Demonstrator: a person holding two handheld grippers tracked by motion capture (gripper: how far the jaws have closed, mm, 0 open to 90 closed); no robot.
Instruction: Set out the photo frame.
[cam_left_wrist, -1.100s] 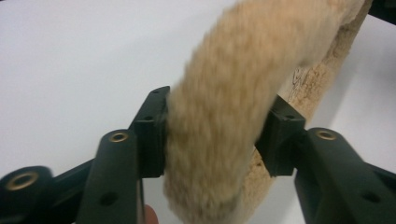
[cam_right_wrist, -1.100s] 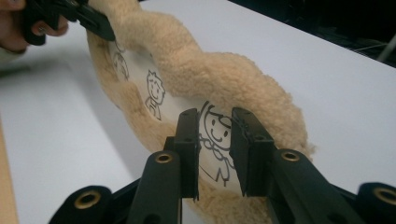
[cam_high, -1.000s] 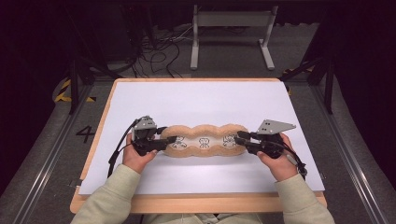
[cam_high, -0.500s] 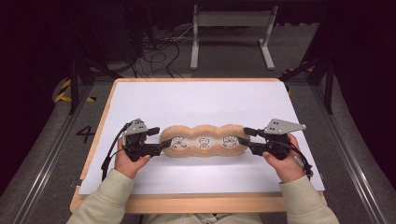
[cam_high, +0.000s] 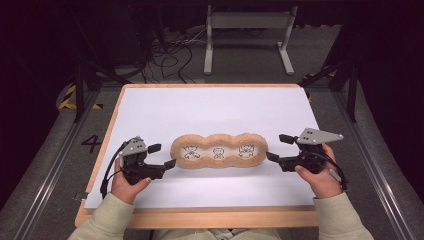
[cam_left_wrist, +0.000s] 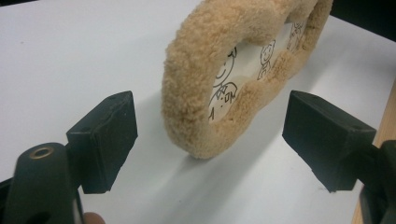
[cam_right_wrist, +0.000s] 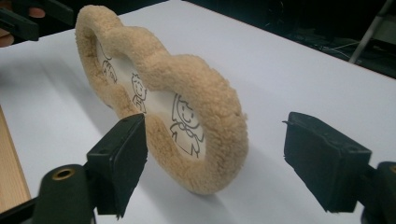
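Flat wooden table (cam_high: 200, 218) sitting under everything, light brown edge showing along front and left side. Big white paper sheet (cam_high: 210, 107) lying flat on table, covering nearly all of top. Fluffy tan three-hole picture frame (cam_high: 218, 137) lying on white sheet, near middle, a bit toward front. Three little cartoon drawings peeking out of frame's holes, side by side. Frame's soft rim resting right on sheet, casting small shadow.

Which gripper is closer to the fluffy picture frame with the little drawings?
Left, but only just. The left gripper sits right at the fluffy frame's left end, jaws open, nearly touching. The right gripper stands open a little off its right end.
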